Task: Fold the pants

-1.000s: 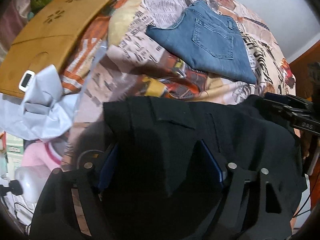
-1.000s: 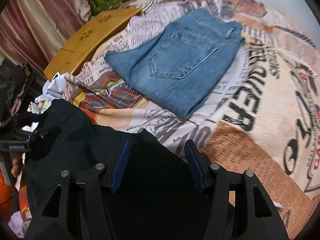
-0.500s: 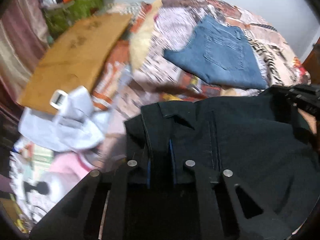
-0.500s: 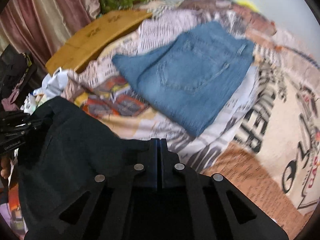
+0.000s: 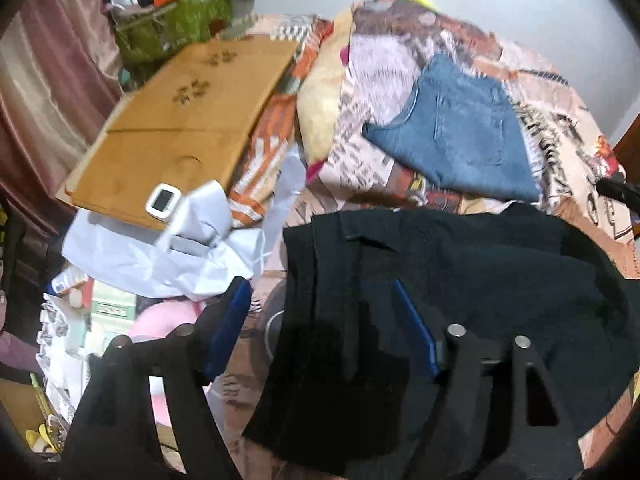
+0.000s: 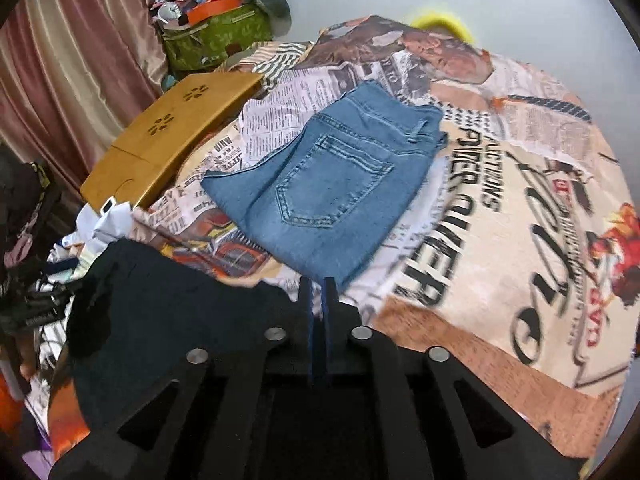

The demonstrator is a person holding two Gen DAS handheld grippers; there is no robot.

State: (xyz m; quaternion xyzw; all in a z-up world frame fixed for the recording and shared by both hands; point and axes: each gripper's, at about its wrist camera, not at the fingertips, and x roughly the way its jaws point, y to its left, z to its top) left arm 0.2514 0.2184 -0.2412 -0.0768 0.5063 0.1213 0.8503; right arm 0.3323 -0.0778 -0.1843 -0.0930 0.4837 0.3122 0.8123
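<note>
Black pants (image 5: 460,280) lie bunched at the near edge of a bed with a newspaper-print cover (image 6: 500,208); they also show in the right wrist view (image 6: 160,312). My left gripper (image 5: 320,320) is open, its blue pads on either side of the pants' left edge, not pinching it. My right gripper (image 6: 318,300) is shut at the pants' right edge; whether cloth is between the pads I cannot tell. Folded blue jeans (image 6: 328,184) lie flat farther back on the bed and show in the left wrist view (image 5: 460,132).
A wooden lap table (image 5: 180,128) lies at the bed's left edge, with white cloth (image 5: 160,248) and a small white device (image 5: 164,200) at its near end. A green bag (image 6: 216,36) and pink curtain (image 6: 60,60) stand behind. Clutter fills the floor at left.
My left gripper closed on the pants' edge half a second ago and has now opened again. My right gripper closed and stays shut. Both views tilted back from the bed.
</note>
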